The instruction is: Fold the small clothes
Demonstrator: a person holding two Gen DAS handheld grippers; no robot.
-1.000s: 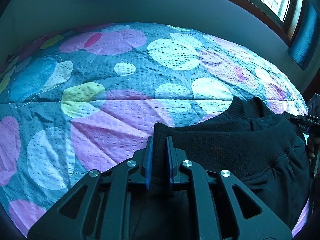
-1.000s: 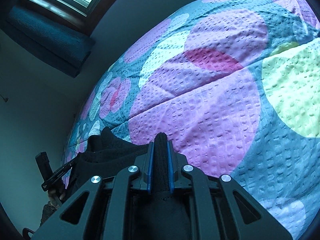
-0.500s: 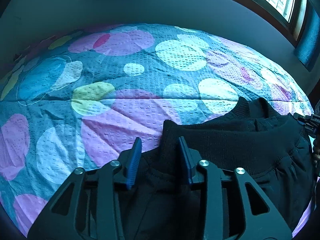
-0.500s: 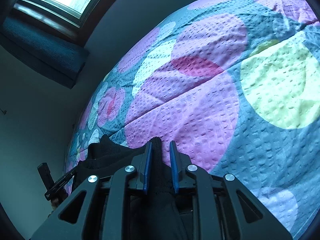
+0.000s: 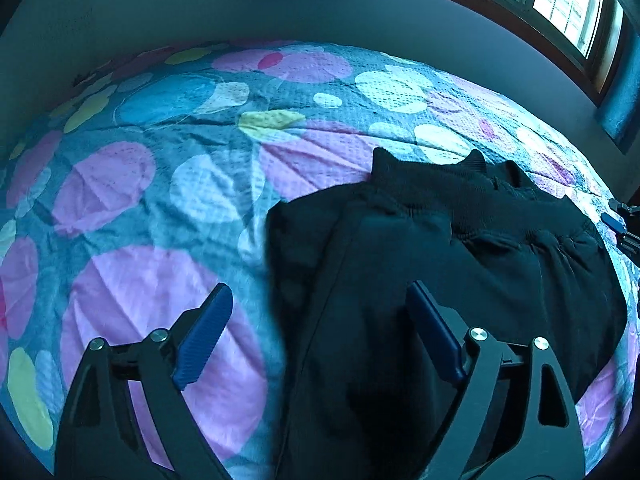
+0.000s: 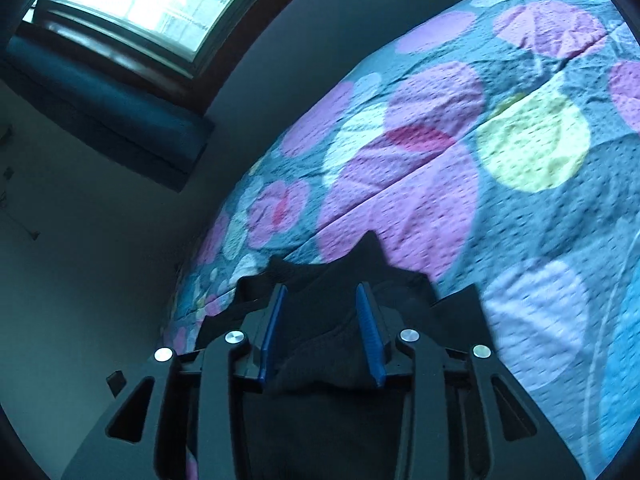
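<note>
A black garment with a ribbed band lies folded over on the bed, right of centre in the left wrist view. My left gripper is open wide above its left edge, blue pads apart, holding nothing. In the right wrist view the same black garment lies between and under the blue pads. My right gripper is open over it, the cloth loose between the jaws. The right gripper's tip also shows at the far right of the left wrist view.
The bed is covered by a quilt with pink, white, yellow and blue circles, also in the right wrist view. A wall and window run behind the bed. A dark curtain hangs under the window.
Both grippers were shut on the garment's ribbed edge a second ago. Both have opened and let it go, and pulled back. The garment now rests folded on the quilt.
</note>
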